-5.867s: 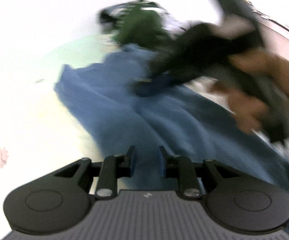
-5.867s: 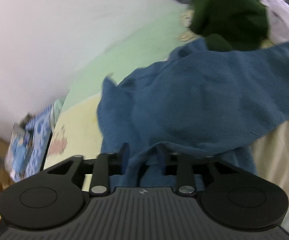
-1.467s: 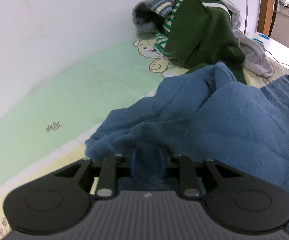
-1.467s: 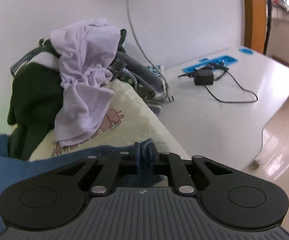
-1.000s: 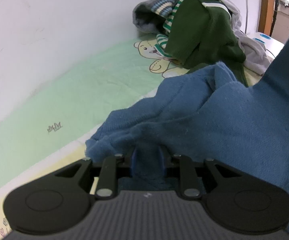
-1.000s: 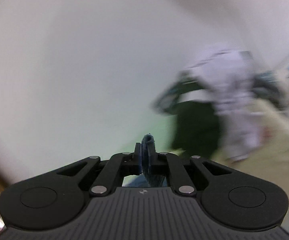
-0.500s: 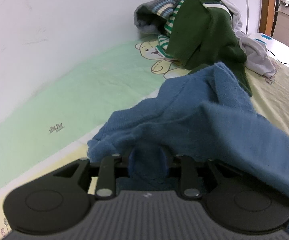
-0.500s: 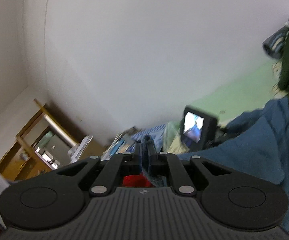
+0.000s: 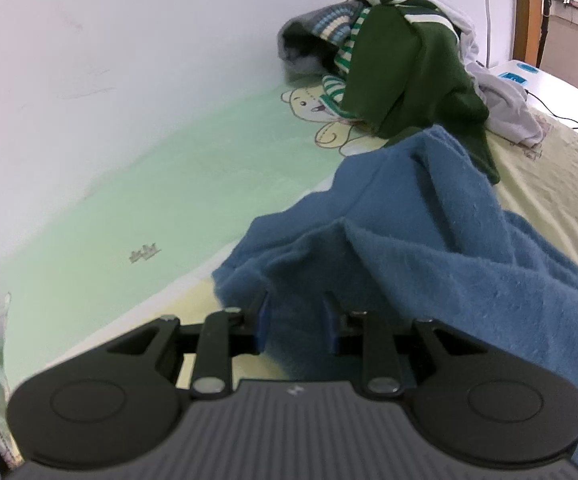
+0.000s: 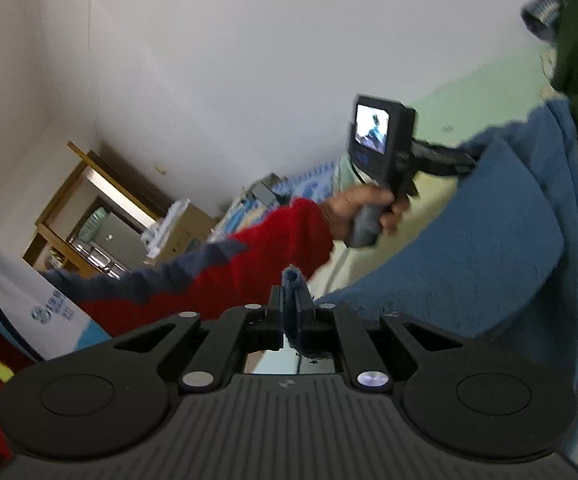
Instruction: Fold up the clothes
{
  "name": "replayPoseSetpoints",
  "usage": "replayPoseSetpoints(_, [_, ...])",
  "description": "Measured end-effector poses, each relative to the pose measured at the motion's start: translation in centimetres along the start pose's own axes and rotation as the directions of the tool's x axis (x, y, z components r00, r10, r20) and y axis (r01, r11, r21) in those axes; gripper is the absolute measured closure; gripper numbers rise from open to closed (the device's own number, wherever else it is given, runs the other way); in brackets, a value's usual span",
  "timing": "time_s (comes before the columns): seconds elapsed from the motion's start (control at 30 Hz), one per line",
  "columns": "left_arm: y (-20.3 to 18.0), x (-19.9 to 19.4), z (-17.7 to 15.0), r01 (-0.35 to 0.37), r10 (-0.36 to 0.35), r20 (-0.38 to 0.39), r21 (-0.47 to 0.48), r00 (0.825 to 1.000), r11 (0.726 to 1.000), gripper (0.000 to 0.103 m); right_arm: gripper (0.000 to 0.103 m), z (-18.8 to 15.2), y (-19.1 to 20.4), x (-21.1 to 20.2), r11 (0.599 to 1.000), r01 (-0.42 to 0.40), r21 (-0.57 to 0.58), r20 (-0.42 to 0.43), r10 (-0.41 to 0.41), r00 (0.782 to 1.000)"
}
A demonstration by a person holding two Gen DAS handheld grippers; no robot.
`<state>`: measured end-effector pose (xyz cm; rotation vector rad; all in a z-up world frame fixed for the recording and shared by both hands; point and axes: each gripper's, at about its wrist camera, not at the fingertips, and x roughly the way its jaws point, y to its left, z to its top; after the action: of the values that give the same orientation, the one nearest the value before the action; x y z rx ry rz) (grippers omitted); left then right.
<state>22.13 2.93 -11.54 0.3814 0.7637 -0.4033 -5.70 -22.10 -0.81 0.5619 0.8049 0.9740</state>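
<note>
White wall and a green-and-yellow bed sheet (image 9: 177, 200) are framing the scene, where the left gripper (image 9: 295, 322) is clamping a bunched fold of the blue sweater (image 9: 429, 248) near the sheet's near edge. To its right, the right gripper (image 10: 292, 312) is pinching another edge of that sweater, which is draping across the bed, while a pile of clothes (image 9: 401, 76) is sitting at the far end against the wall.
</note>
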Motion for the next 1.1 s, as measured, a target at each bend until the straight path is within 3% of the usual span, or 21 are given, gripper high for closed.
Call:
replayPoseSetpoints(0.13, [1.2, -1.1, -0.6, 0.009, -0.010, -0.012, -0.031, 1.000, 0.999, 0.074, 0.097, -0.6, -1.1, -0.6, 0.999, 0.034, 0.016, -0.009, -0.034, 0.999])
replayPoseSetpoints(0.33, [3.4, -2.9, -2.0, 0.060, -0.065, -0.026, -0.164, 0.998, 0.985, 0.075, 0.097, -1.1, -2.4, -1.2, 0.999, 0.042, 0.028, -0.016, -0.041, 0.999])
replayPoseSetpoints(0.53, [1.8, -4.9, -1.7, 0.110, -0.107, 0.028, -0.175, 0.994, 0.978, 0.076, 0.097, -1.7, -2.5, -0.5, 0.998, 0.065, -0.011, -0.068, -0.066, 0.996])
replayPoseSetpoints(0.6, [0.5, -4.4, -1.4, 0.098, -0.096, 0.023, -0.148, 0.995, 0.984, 0.070, 0.097, -1.9, -2.3, 0.2, 0.996, 0.082, -0.036, -0.092, -0.084, 0.992])
replayPoseSetpoints(0.73, [-1.3, -2.7, -1.1, 0.086, -0.089, -0.013, -0.124, 0.996, 0.988, 0.068, 0.097, -2.6, -0.9, 1.9, 0.980, 0.149, -0.130, -0.131, -0.166, 0.977])
replayPoseSetpoints(0.9, [-1.8, -2.0, -0.5, 0.131, -0.133, -0.004, -0.153, 0.991, 0.979, 0.065, 0.097, -3.4, 0.4, 2.9, 0.963, 0.179, -0.203, -0.164, -0.213, 0.963])
replayPoseSetpoints(1.0, [-2.3, -1.8, -0.3, 0.136, -0.139, -0.010, -0.144, 0.990, 0.980, 0.063, 0.097, -4.1, 1.3, 3.9, 0.928, 0.241, -0.286, -0.176, -0.298, 0.938])
replayPoseSetpoints(1.1, [-2.6, -1.4, -0.4, 0.129, -0.135, -0.035, -0.139, 0.990, 0.982, 0.062, 0.097, -4.6, 2.3, 4.5, 0.900, 0.266, -0.345, -0.167, -0.337, 0.926])
